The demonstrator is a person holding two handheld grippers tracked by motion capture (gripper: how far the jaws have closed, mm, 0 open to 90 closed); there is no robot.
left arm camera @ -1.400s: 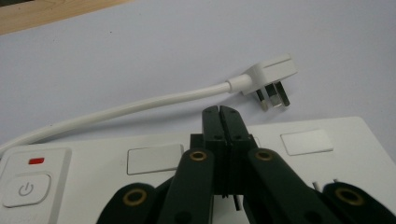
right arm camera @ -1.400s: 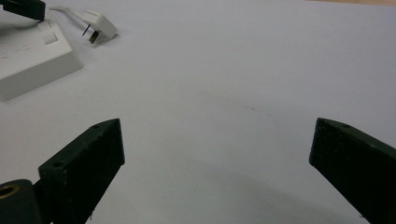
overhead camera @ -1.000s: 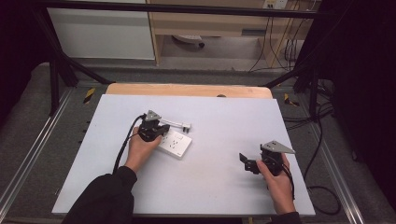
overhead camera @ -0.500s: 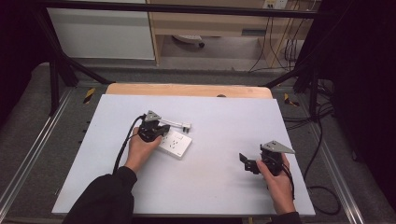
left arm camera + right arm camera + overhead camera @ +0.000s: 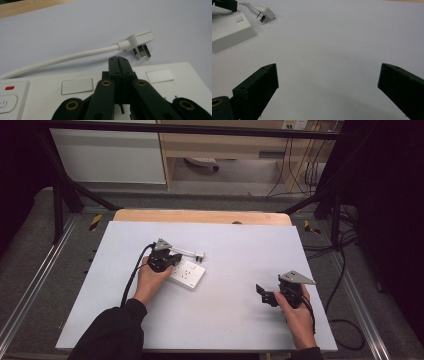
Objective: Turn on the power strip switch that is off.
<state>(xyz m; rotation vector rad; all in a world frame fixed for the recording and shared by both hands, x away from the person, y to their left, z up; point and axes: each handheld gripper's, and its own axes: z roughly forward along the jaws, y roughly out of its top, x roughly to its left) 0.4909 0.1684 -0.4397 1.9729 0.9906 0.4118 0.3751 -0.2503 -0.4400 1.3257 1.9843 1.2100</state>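
Observation:
A white power strip (image 5: 189, 273) lies on the pale table, left of centre. Its white cable (image 5: 75, 56) ends in a white plug (image 5: 199, 254) that rests on the table just beyond the strip, prongs bare (image 5: 141, 52). My left gripper (image 5: 172, 259) hangs over the strip's top face (image 5: 162, 75), jaws pressed together with nothing between them (image 5: 117, 59). My right gripper (image 5: 260, 292) hovers low over bare table at the right, jaws spread wide and empty (image 5: 329, 82). The strip (image 5: 229, 30) and plug (image 5: 265, 12) lie far off to its upper left.
The strip has a power button with a red mark (image 5: 10, 88) at one end. A wooden strip (image 5: 200, 216) borders the table's far edge. Metal frame rails (image 5: 30, 285) run along both sides, and cables (image 5: 345, 270) trail on the floor at the right.

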